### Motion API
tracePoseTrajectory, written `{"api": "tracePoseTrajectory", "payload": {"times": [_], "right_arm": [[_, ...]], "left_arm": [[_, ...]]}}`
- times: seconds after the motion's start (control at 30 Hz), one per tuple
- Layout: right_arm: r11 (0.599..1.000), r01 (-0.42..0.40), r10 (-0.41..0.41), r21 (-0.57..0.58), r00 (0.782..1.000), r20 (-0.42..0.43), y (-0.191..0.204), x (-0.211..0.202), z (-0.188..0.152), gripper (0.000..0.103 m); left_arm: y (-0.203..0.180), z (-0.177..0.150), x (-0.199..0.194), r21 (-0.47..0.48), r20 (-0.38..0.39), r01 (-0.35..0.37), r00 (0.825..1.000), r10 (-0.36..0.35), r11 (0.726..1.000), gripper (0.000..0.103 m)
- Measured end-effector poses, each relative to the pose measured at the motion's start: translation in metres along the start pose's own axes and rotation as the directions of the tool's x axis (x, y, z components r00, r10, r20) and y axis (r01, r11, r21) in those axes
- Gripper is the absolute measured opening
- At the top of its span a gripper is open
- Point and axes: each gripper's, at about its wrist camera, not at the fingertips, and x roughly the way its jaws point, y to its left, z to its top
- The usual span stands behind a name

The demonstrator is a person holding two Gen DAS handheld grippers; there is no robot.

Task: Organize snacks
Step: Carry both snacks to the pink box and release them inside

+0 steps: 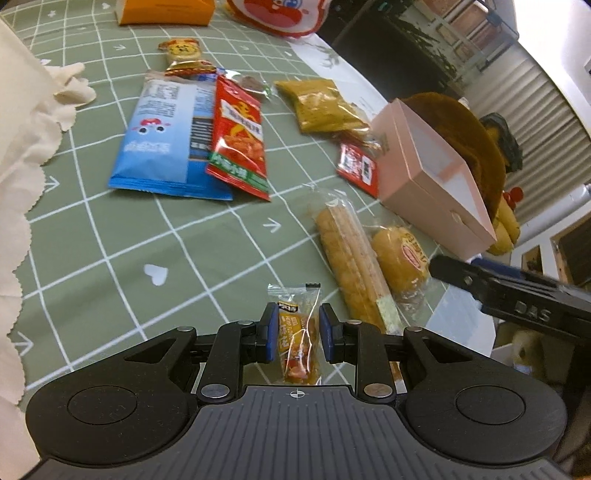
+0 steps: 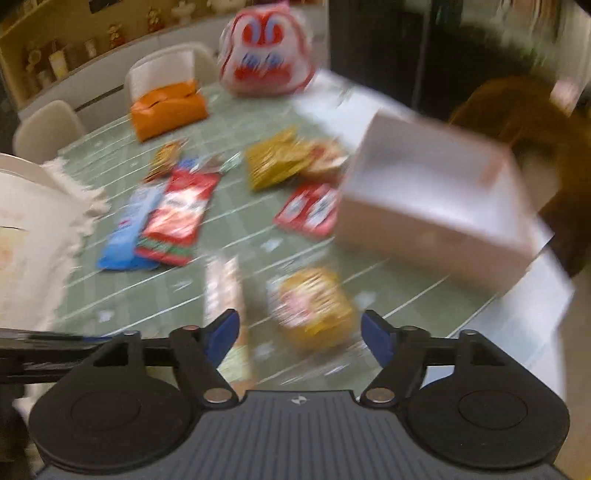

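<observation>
In the left wrist view my left gripper (image 1: 299, 332) is shut on a small orange snack packet (image 1: 300, 343), which stands upright between the blue pads above the green checked tablecloth (image 1: 110, 258). To the right lie a long breadstick pack (image 1: 351, 266) and a round yellow bun (image 1: 400, 258) in clear wrap. Behind them stands an open pink box (image 1: 436, 177). The right wrist view is blurred. My right gripper (image 2: 299, 321) is open and holds nothing, hovering over the bun (image 2: 314, 302), with the pink box (image 2: 436, 206) ahead on the right. One of its black fingers (image 1: 480, 288) reaches in at the left view's right edge.
A blue bag (image 1: 162, 140), a red bag (image 1: 240, 136), a yellow packet (image 1: 321, 105) and a small red packet (image 1: 360, 168) lie mid-table. An orange tissue box (image 1: 166, 11) and a white-and-red bag (image 1: 280, 14) stand at the far end. Cream cloth (image 1: 22, 147) covers the left side.
</observation>
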Motion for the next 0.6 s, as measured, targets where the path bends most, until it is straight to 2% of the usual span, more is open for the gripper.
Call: {"api": "tracePoseTrajectory", "payload": {"times": [0.07,0.17,0.33,0.4,0.47,0.5,0.6], "right_arm": [[1.000,-0.005,0.004,-0.026,1.000,-0.012,-0.003,0.008,0.000,0.080],[0.999,-0.031,0.028,-0.025,0.996,-0.079,-0.005,0.028,0.003,0.080],[1.000,-0.001,-0.003,-0.022,0.986,-0.167,0.000,0.058,0.006,0.080],[1.000,-0.016,0.018,0.013,0.986,-0.168,0.000,0.063,0.005,0.074],[0.999,-0.040,0.046,0.035,0.985,-0.165,-0.003,0.057,0.005,0.058],[0.998,-0.050,0.055,0.035,0.986,-0.158,-0.003,0.052,0.005,0.055],[0.996,-0.074,0.080,0.049,0.988,-0.135,-0.012,0.027,0.002,0.053]], "left_arm": [[-0.004,-0.002,-0.002,0.008,-0.001,-0.005,1.000,0.005,1.000,0.028],[-0.009,-0.005,-0.003,0.018,-0.004,-0.011,1.000,0.011,1.000,0.028],[-0.020,-0.009,-0.005,0.038,-0.010,-0.014,1.000,0.015,0.999,0.028],[-0.024,-0.010,-0.005,0.050,-0.010,-0.015,1.000,0.016,0.999,0.028],[-0.030,-0.010,-0.005,0.063,-0.011,-0.008,1.000,0.009,0.998,0.028],[-0.033,-0.010,-0.006,0.070,-0.011,-0.002,1.000,0.003,0.998,0.028],[-0.045,-0.011,-0.007,0.098,-0.014,0.021,1.000,-0.020,0.995,0.028]]}}
